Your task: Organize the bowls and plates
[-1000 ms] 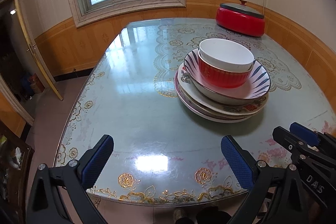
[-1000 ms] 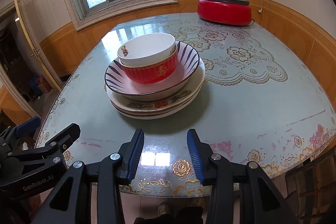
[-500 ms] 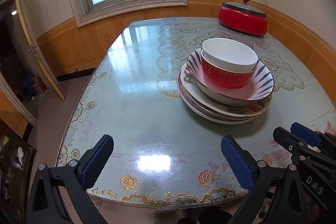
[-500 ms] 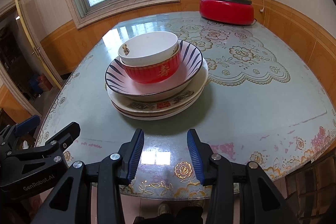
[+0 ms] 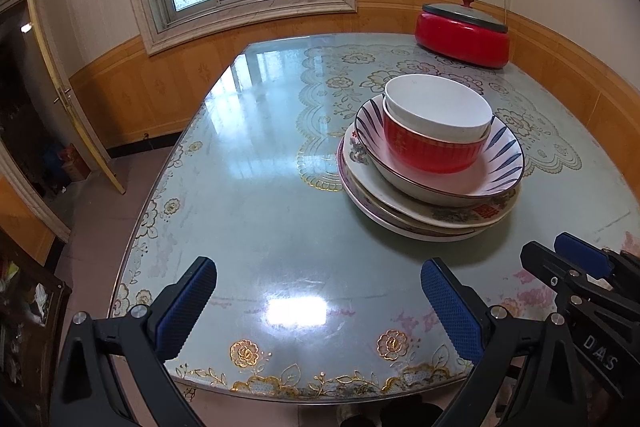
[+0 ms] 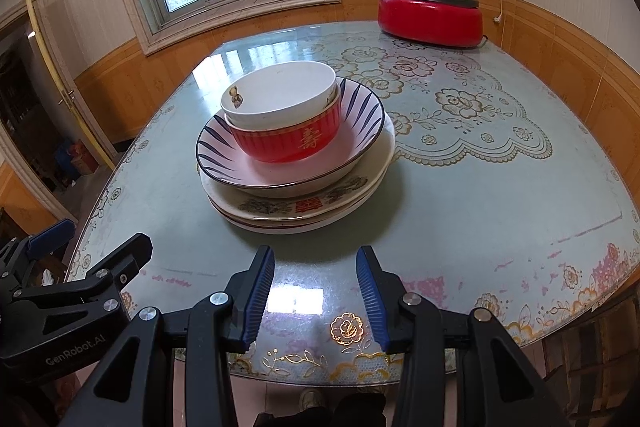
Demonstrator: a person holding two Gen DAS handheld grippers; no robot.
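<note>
bowl stack (image 6: 288, 147) | my left tongs (image 5: 320, 303) wide, right tongs (image 6: 316, 291) narrower, both empty | risk: top white bowl (image 6: 280, 95) sits loose, off-centre pinch cd tip it off counter (image 6: 480, 195)

No visible change since earlier.

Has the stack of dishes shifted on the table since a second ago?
No. The white bowl topping the stack keeps its place beside the gold lace pattern on the glass table; slight framing change only.
</note>
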